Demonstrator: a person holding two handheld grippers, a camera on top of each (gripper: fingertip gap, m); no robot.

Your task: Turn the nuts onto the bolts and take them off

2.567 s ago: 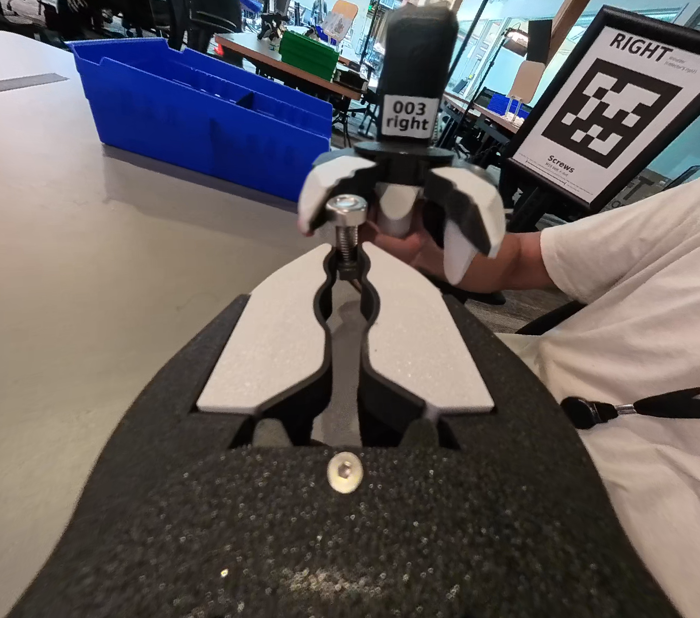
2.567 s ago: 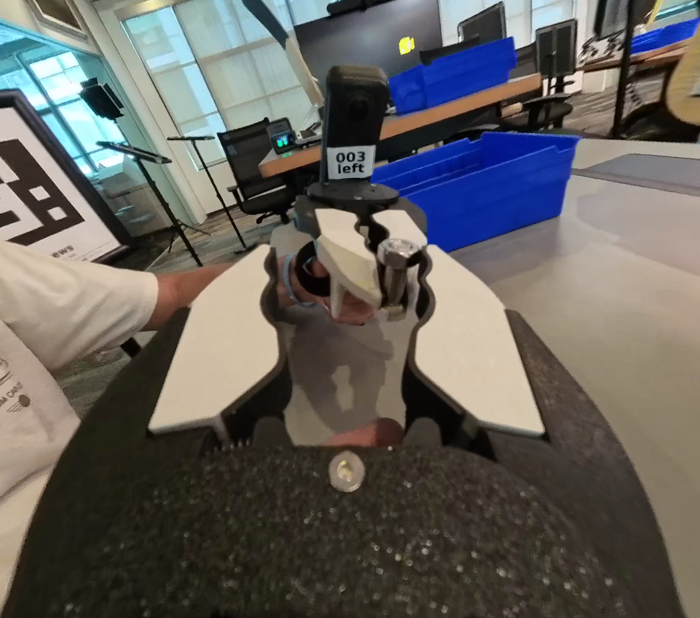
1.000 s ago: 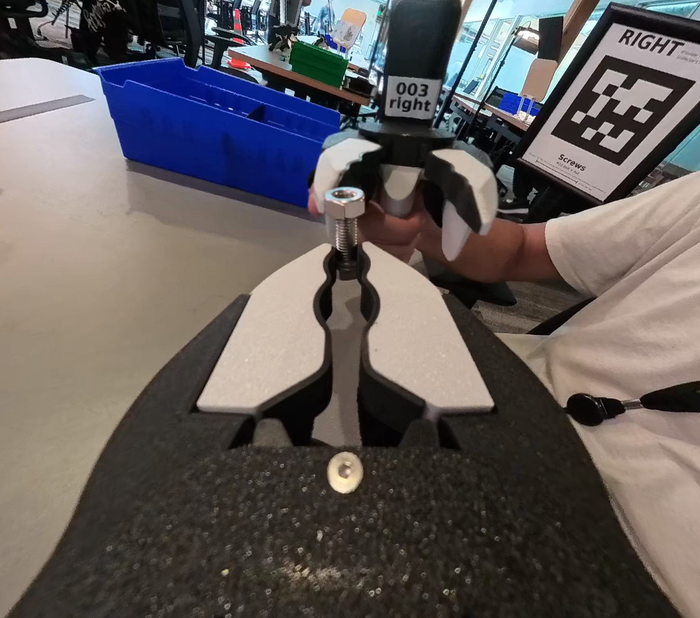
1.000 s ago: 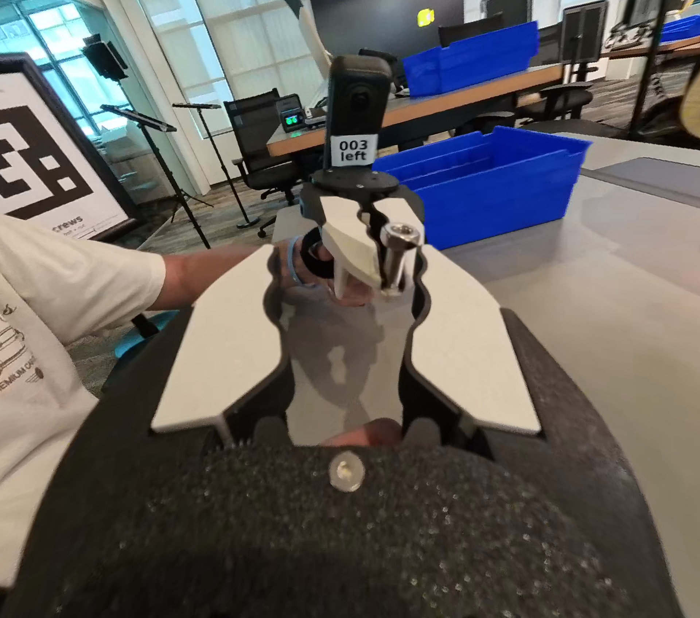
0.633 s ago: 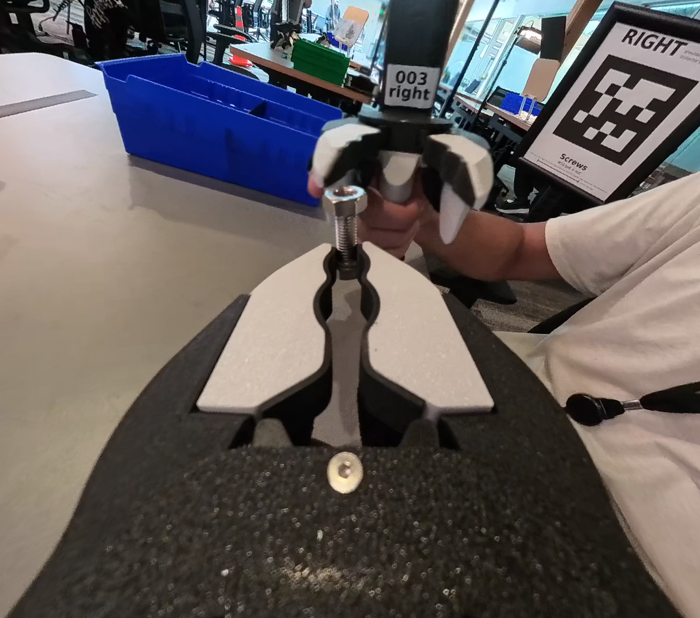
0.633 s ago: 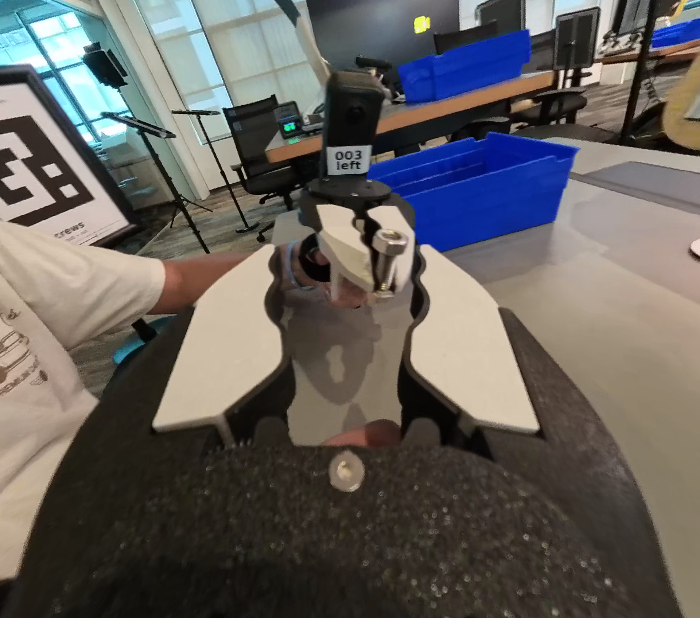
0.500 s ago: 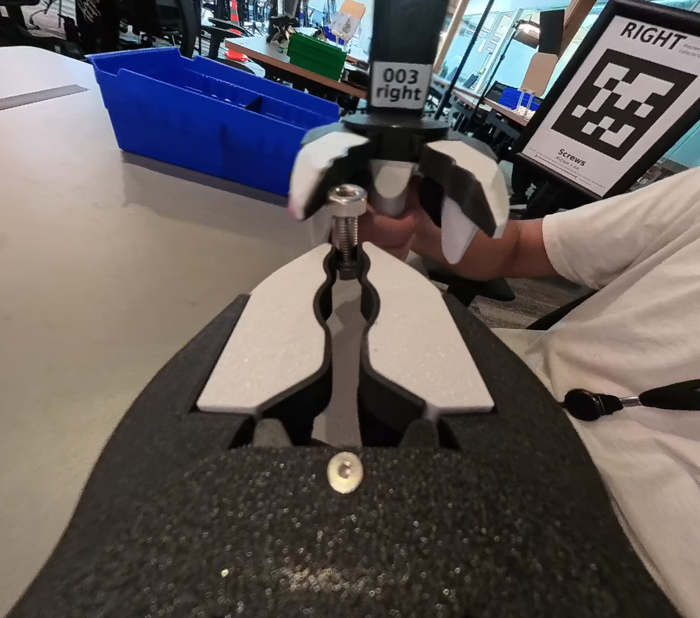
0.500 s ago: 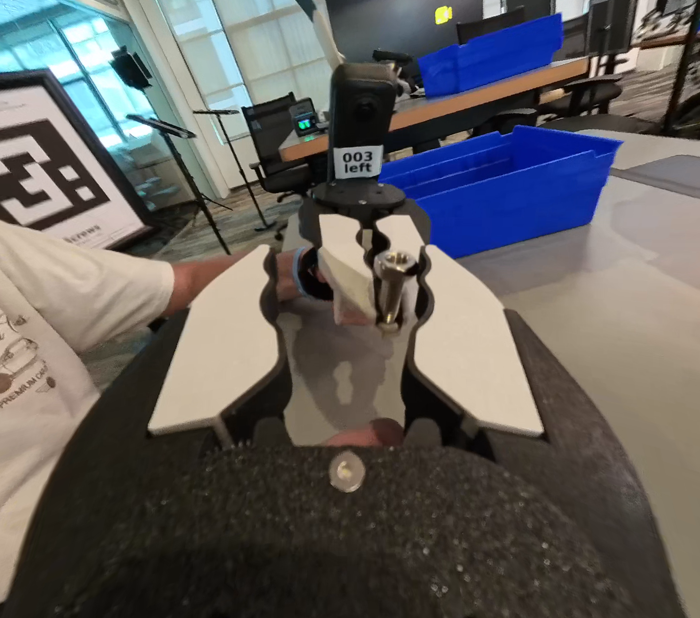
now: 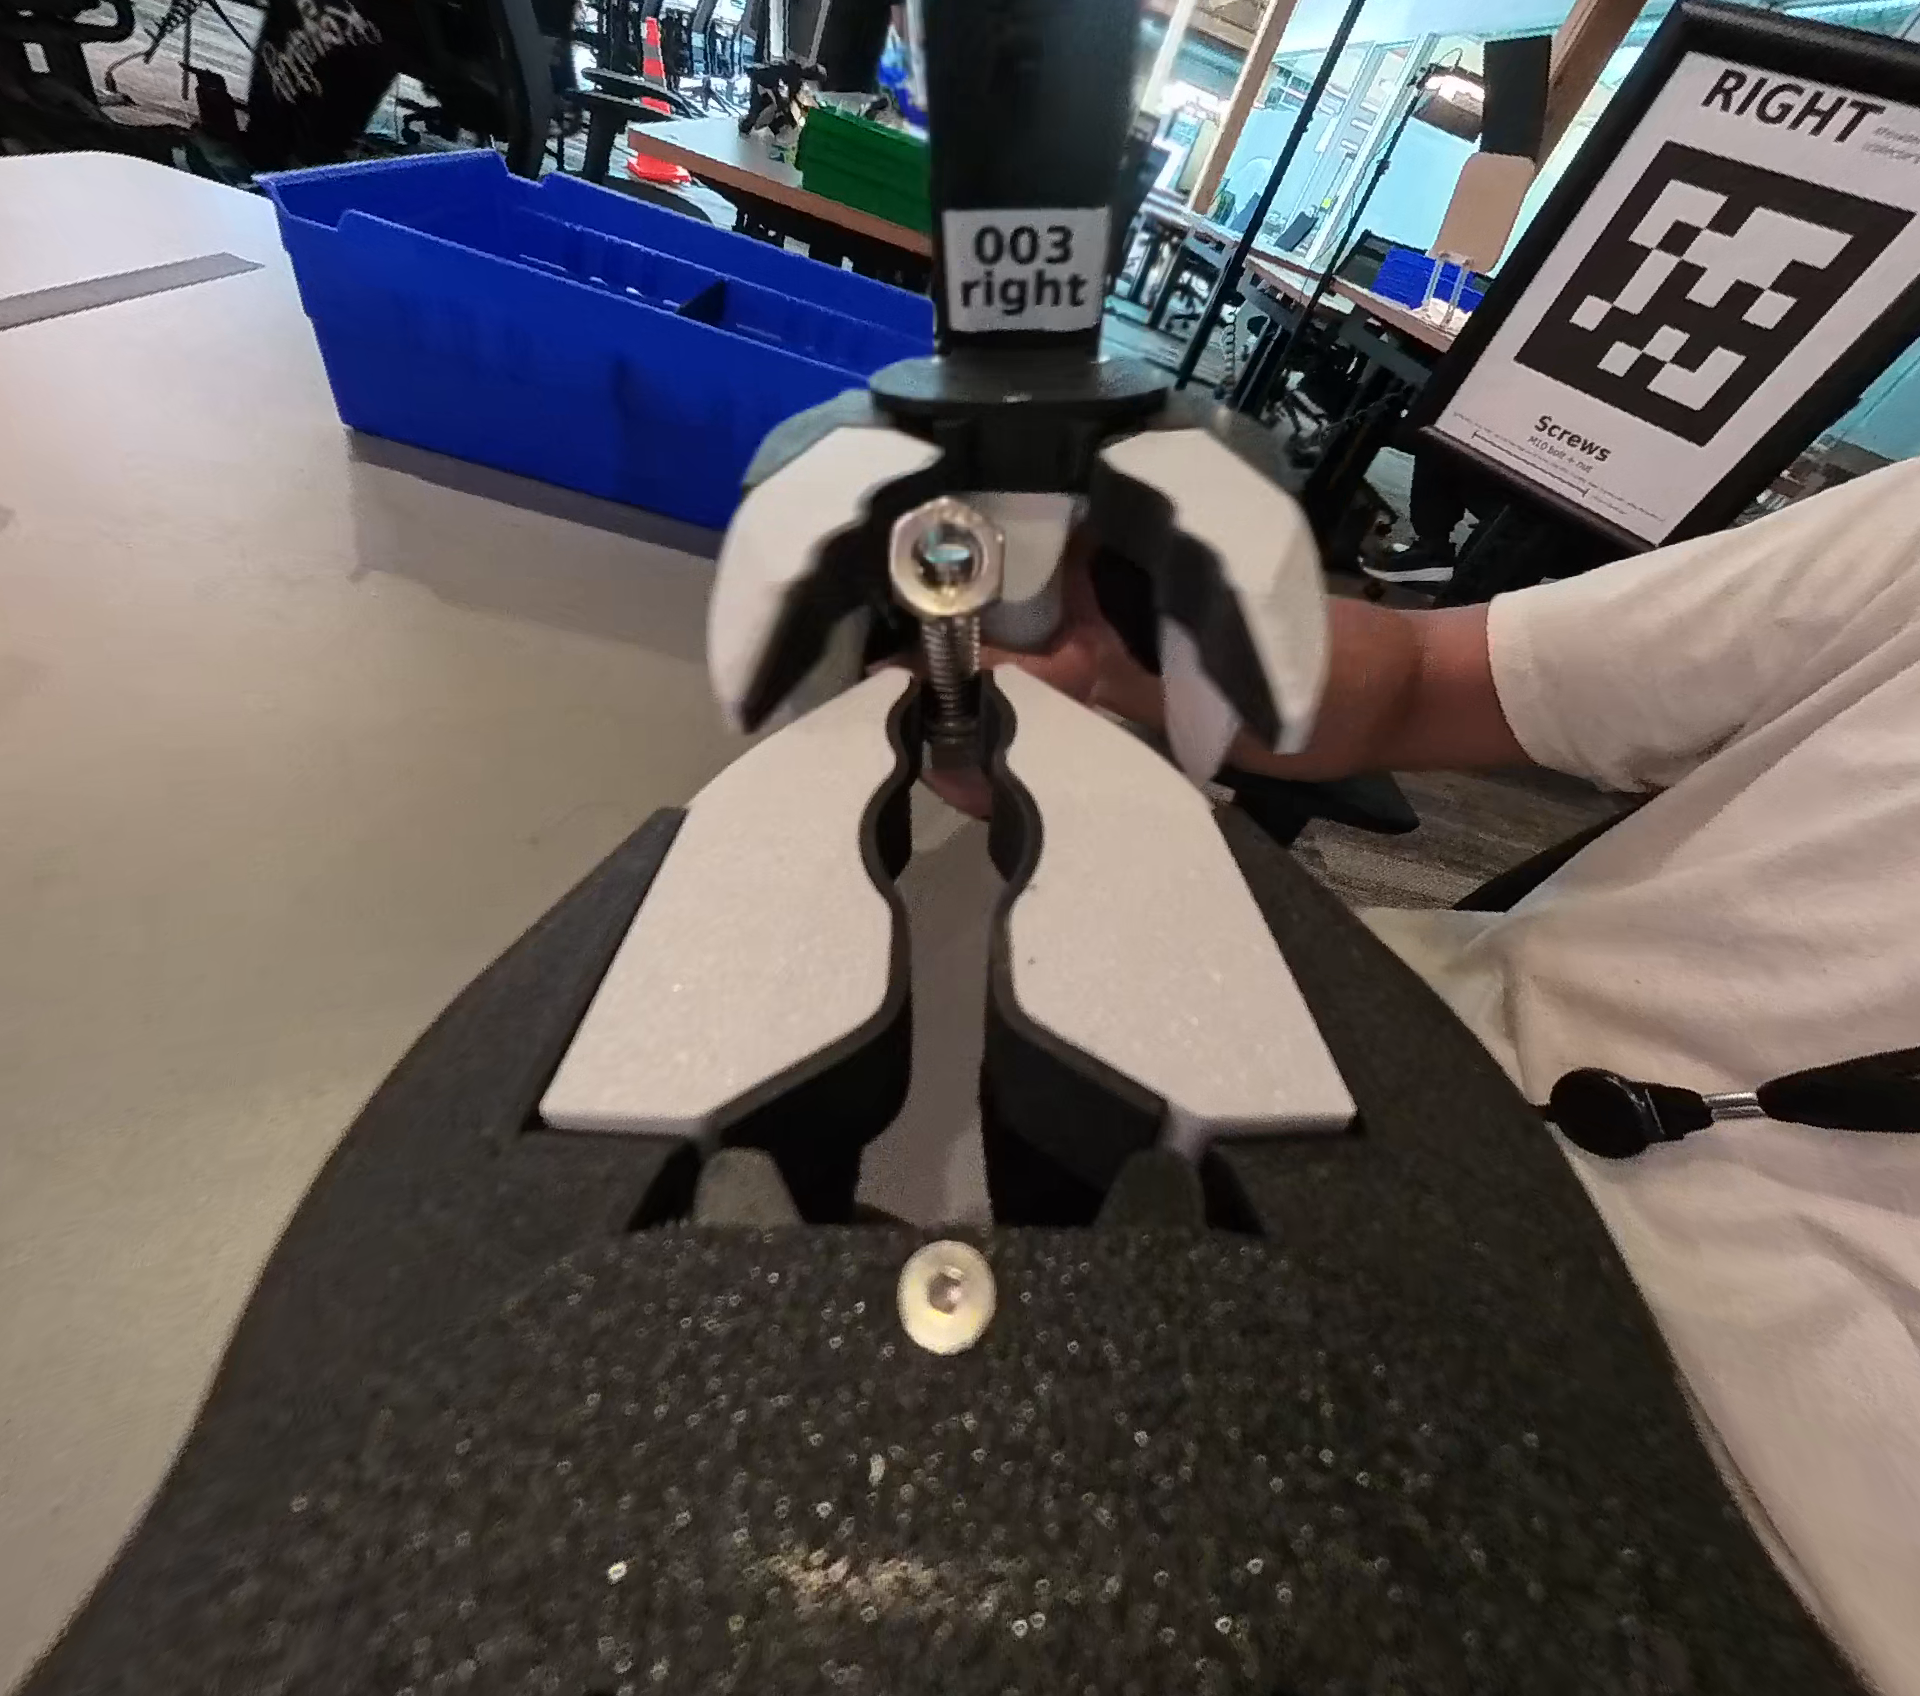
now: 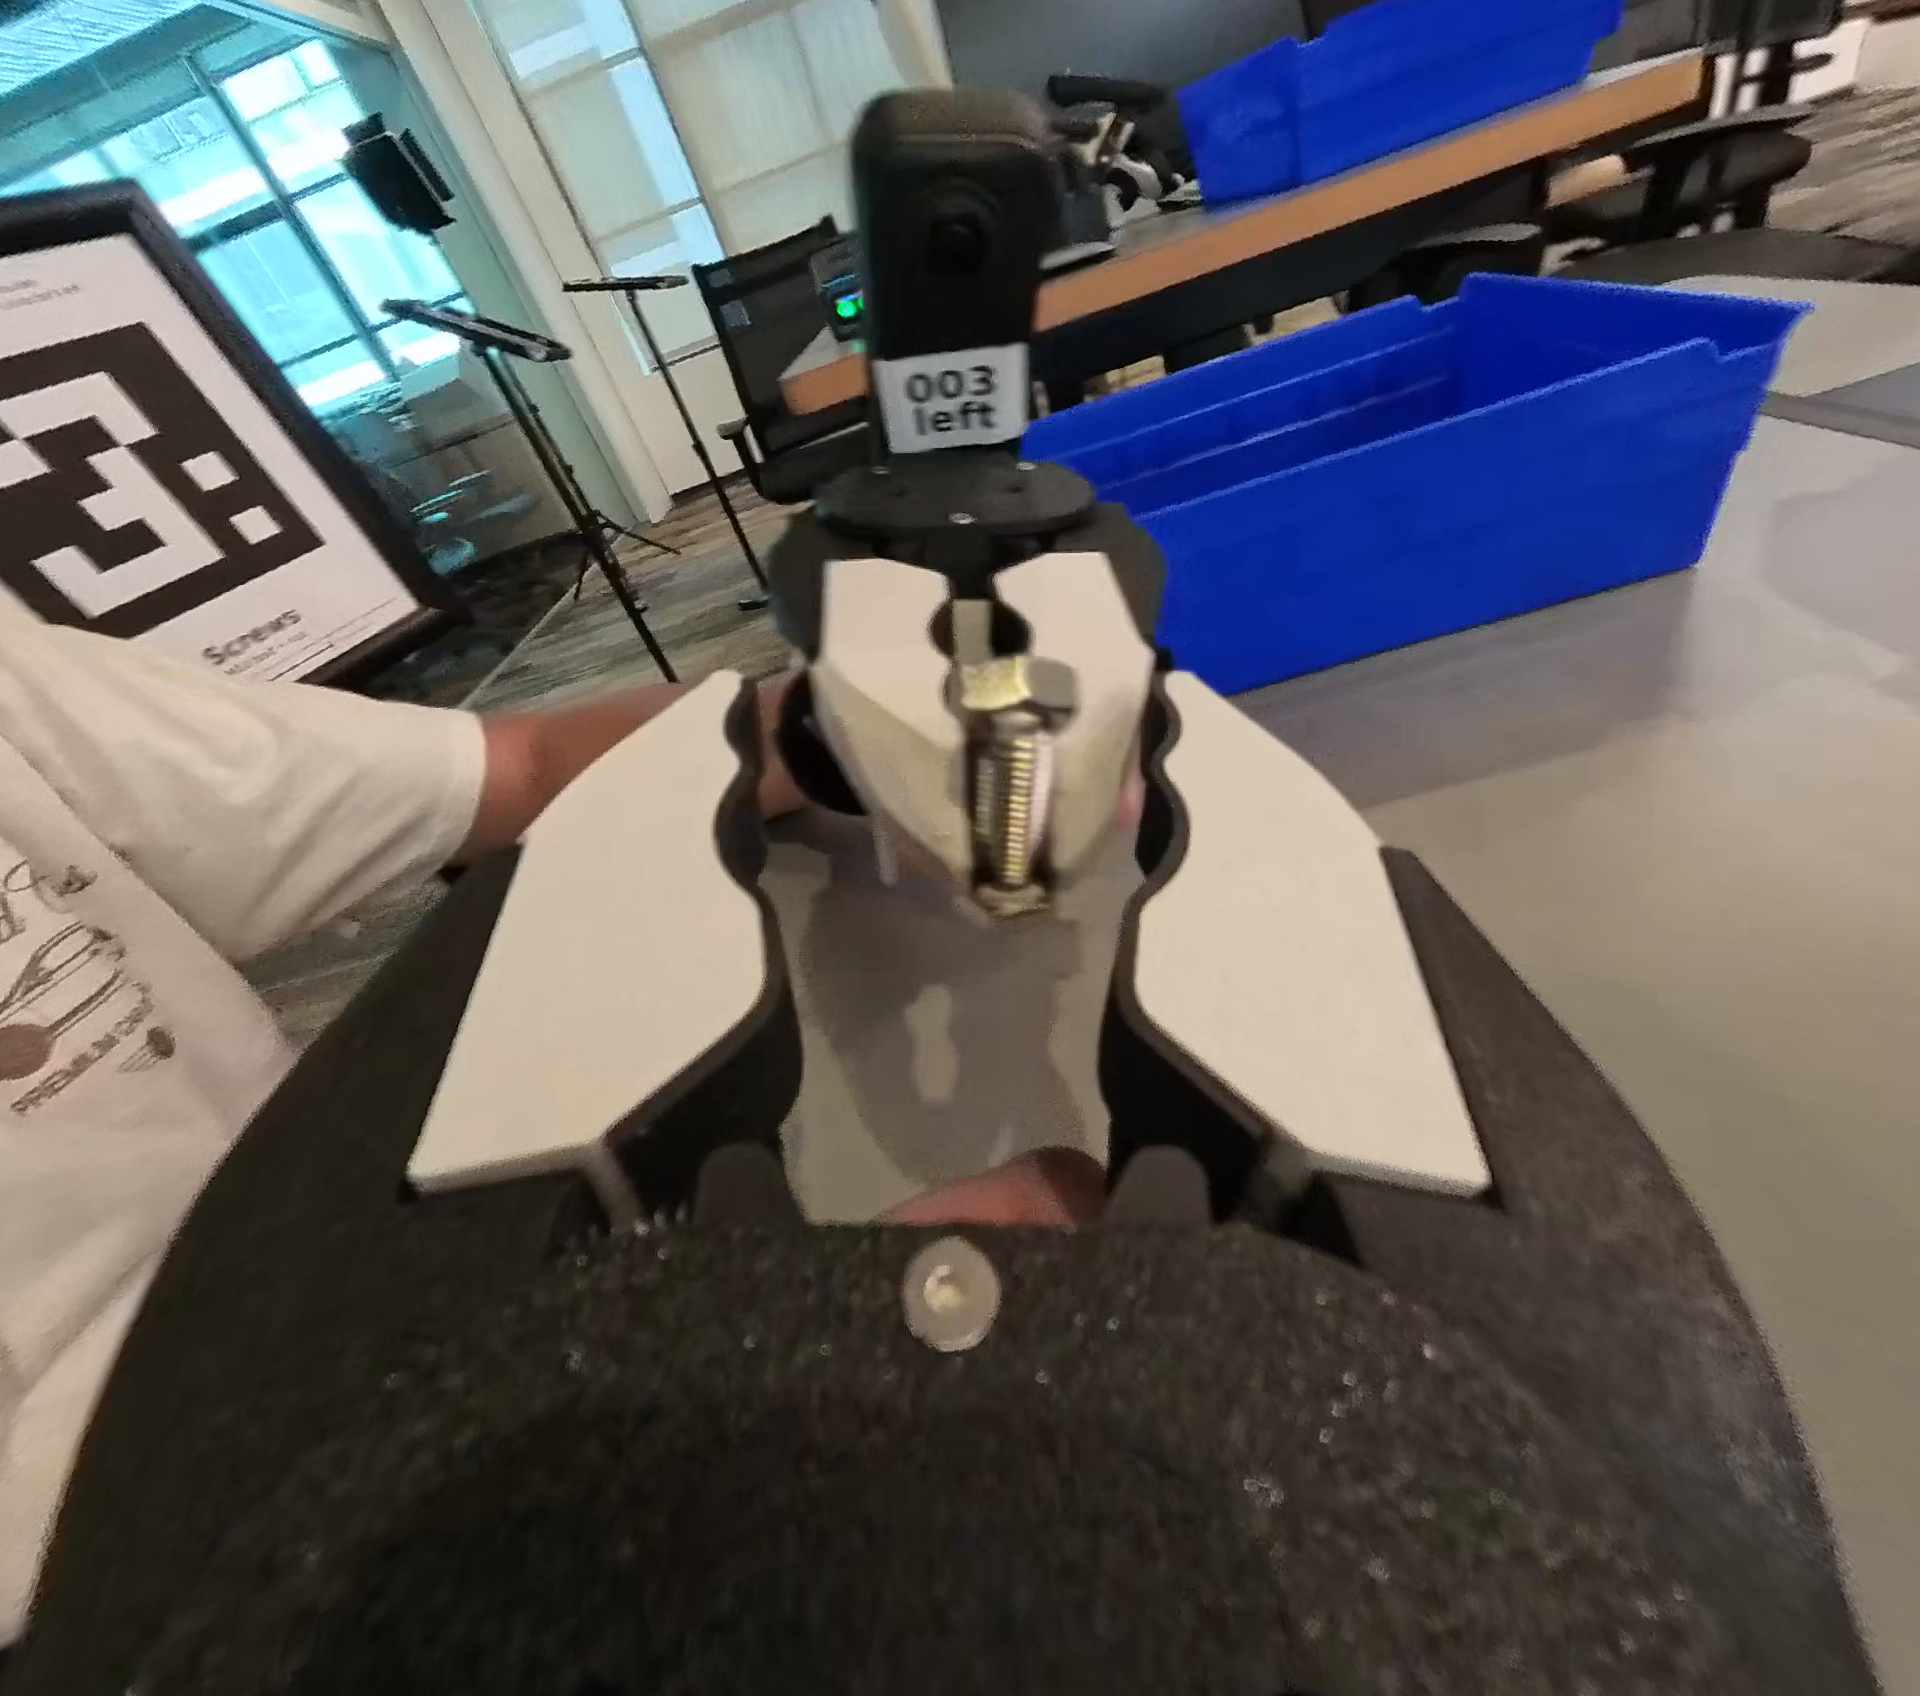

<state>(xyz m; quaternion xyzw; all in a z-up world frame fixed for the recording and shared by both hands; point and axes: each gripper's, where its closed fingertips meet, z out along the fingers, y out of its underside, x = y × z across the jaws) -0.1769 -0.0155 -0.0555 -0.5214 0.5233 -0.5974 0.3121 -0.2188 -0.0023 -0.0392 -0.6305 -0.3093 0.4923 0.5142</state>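
Left gripper (image 9: 951,737): clenched on the lower end of the bolt, its two pale fingers (image 9: 769,919) nearly meeting around the thread.
Bolt (image 9: 951,659): stands up from the left gripper's tips, tilted toward the right gripper; threaded shank bare between the tips and the nut.
Nut (image 9: 945,555): silver hex, at the bolt's upper end, just in front of the right gripper's spread fingers.
Right gripper (image 10: 951,773): released, fingers wide apart on either side of the bolt (image 10: 1006,789) and not touching it.
Counter (image 9: 260,763): grey, below and left of the left gripper.
Blue bin (image 9: 561,358): on the counter, beyond the left gripper to its left.
Framed sign (image 9: 1704,275): beyond, to the right.
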